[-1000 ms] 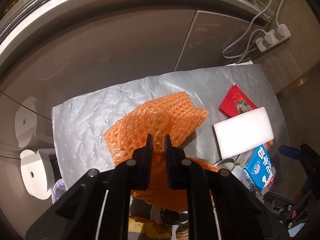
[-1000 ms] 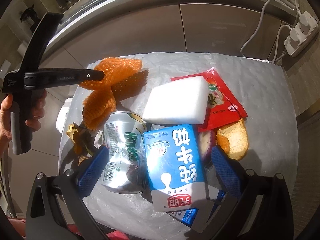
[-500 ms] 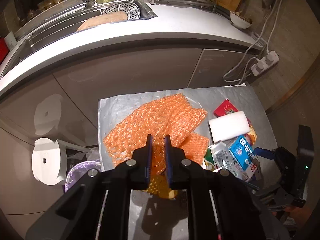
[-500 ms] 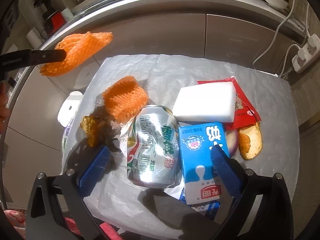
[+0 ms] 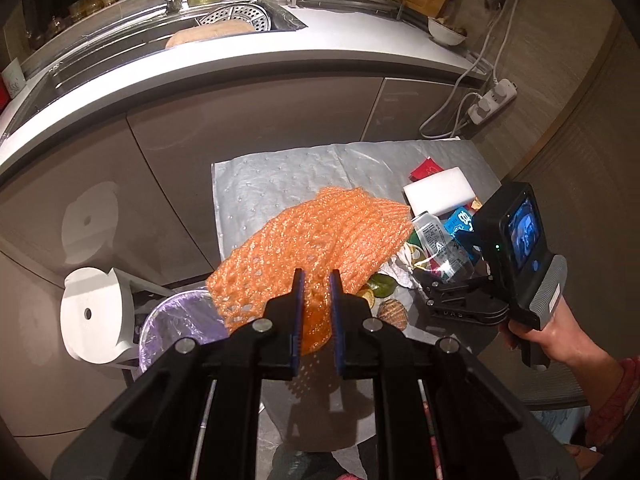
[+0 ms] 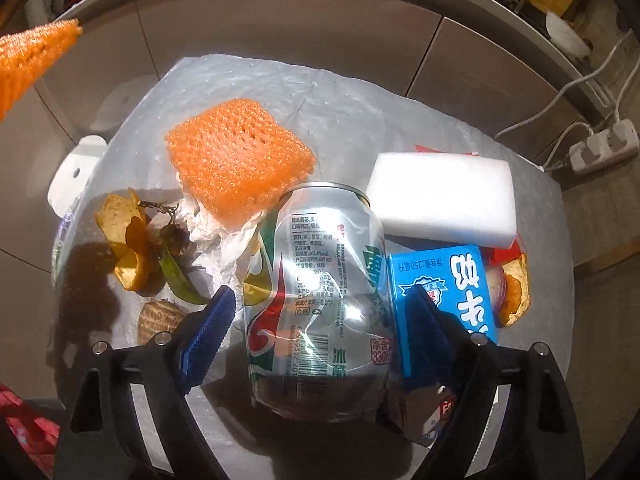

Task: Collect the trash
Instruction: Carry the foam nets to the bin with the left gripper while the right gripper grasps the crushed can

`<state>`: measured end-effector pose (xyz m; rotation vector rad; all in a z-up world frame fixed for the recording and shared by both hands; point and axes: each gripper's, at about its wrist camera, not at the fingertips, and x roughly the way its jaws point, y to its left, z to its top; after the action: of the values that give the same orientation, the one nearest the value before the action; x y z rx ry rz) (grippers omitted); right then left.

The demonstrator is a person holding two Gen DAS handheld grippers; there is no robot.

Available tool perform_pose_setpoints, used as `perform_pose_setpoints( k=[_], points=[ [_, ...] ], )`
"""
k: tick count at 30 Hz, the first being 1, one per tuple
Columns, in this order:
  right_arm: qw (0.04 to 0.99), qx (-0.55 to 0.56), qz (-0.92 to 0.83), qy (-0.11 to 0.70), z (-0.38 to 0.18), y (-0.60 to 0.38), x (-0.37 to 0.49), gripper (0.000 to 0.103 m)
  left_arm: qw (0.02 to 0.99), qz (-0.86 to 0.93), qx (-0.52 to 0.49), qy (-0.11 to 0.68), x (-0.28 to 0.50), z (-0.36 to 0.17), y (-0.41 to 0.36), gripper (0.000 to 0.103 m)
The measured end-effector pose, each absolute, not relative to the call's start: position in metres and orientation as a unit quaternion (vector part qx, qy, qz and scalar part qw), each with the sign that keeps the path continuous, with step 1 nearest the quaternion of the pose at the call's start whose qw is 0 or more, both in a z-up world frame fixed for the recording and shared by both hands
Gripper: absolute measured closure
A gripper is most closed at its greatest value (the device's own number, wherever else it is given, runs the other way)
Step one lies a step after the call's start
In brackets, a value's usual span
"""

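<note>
My left gripper point(image 5: 316, 276) is shut on an orange foam net point(image 5: 320, 236), held in the air above the left edge of the silver mat point(image 5: 280, 176); the net's tip also shows in the right wrist view point(image 6: 32, 56). Just below and left of it is a bin with a purple liner point(image 5: 180, 320). My right gripper point(image 6: 320, 294) points down over a dented silver can point(image 6: 320, 280), its jaws closing with the can between them; a small gap shows beside the left pad. A blue milk carton point(image 6: 452, 292) lies against the can's right side.
On the mat lie a second orange foam net point(image 6: 240, 160), a white foam block point(image 6: 440, 200), crumpled tissue point(image 6: 216, 236), fruit peels point(image 6: 124, 248) and a red wrapper point(image 6: 504, 254). Kitchen cabinets point(image 5: 240, 140) stand behind; a power strip point(image 5: 492, 100) lies at the right.
The left gripper rose and carried the foam net off the mat toward the bin. The right gripper dropped closer over the can and its jaws narrowed around it.
</note>
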<state>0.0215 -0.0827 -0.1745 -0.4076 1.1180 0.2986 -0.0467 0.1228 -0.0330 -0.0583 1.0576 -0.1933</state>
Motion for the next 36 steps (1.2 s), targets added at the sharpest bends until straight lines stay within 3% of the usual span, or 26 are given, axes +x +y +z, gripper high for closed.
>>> perform_pose_setpoints(
  k=[9,12,15,17,29,36],
  points=[
    [0.802,-0.279,0.13,0.512,-0.181,-0.068,0.008,0.024,0.867,-0.083,-0.027,0.491,-0.06,-0.027,0.154,0.091],
    [0.793,-0.3,0.143,0.51,-0.185,-0.061,0.002,0.014,0.867,-0.082,-0.031,0.491,-0.063,-0.027,0.16,0.091],
    [0.794,-0.325,0.136,0.495,-0.191,-0.057,-0.001,0.017,0.866,-0.081,-0.03,0.493,-0.064,-0.029,0.163,0.091],
    [0.803,-0.31,0.135,0.49,-0.186,-0.06,0.0,0.026,0.865,-0.081,-0.031,0.495,-0.065,-0.031,0.165,0.091],
    [0.845,-0.133,0.164,0.491,-0.114,-0.1,0.002,0.026,0.857,-0.052,-0.053,0.51,-0.076,-0.052,0.195,0.091],
    [0.857,-0.092,0.21,0.461,-0.054,-0.074,-0.028,0.026,0.828,0.006,-0.073,0.556,-0.097,-0.11,0.25,0.091]
  ],
)
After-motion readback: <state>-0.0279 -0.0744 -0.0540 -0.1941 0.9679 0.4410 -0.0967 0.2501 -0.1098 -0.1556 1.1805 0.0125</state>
